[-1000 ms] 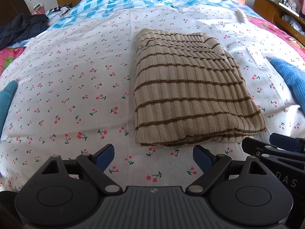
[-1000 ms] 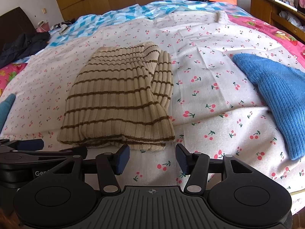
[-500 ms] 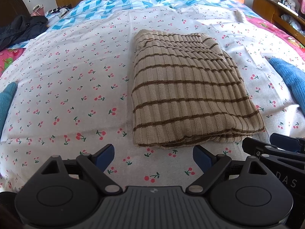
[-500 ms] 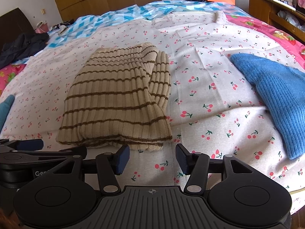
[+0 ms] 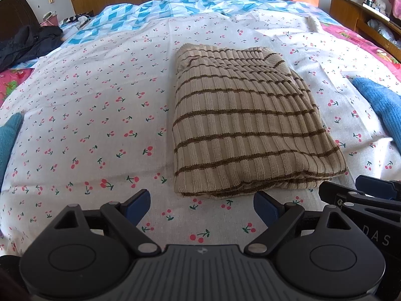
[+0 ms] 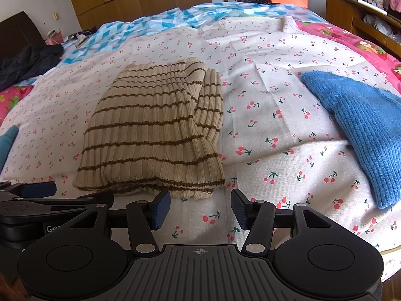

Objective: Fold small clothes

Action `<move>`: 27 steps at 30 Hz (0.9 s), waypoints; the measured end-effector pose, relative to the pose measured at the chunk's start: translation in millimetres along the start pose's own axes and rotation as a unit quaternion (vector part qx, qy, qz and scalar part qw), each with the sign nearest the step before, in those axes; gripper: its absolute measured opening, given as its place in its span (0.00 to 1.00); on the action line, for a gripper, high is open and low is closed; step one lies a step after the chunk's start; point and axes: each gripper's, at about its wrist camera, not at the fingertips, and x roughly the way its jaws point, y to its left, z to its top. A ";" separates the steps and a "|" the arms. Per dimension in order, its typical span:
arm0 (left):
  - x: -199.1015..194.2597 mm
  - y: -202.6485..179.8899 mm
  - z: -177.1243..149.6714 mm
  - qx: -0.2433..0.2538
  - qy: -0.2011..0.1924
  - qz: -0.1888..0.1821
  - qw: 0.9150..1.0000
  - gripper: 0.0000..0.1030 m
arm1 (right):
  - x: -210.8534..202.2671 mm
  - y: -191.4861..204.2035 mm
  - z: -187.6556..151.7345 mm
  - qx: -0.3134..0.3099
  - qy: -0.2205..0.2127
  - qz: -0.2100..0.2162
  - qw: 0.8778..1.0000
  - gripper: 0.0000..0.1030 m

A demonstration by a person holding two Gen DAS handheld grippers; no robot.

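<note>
The striped sweater (image 5: 245, 128) is seen folded on the cherry-print sheet (image 5: 100, 105) of the bed, close to its near edge. The left gripper (image 5: 201, 207) and right gripper (image 6: 200, 207) are both held spread and empty just short of it. "DAS" (image 5: 376, 235) is printed on the right gripper's body. A blue knit (image 6: 363, 128) is laid toward the right edge.

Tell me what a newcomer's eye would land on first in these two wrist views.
First, the folded beige striped sweater lying in the middle of the cherry-print sheet, just beyond both grippers. Next, the bright blue knit garment spread at the right side of the bed. In the foreground, the left gripper and right gripper hang open over the sheet, holding nothing.
</note>
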 end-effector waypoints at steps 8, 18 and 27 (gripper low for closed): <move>-1.2 -1.7 -1.1 0.004 -0.003 0.002 1.000 0.91 | -1.2 -0.9 -1.8 0.003 -0.002 -0.001 1.000 0.52; -3.5 -2.9 -1.0 0.008 -0.007 0.003 1.000 0.90 | -2.7 -1.5 -2.8 0.005 -0.004 -0.001 1.000 0.52; -5.0 -4.2 -2.1 0.011 -0.010 0.006 1.000 0.90 | -4.7 -1.5 -4.7 0.007 -0.007 -0.003 1.000 0.52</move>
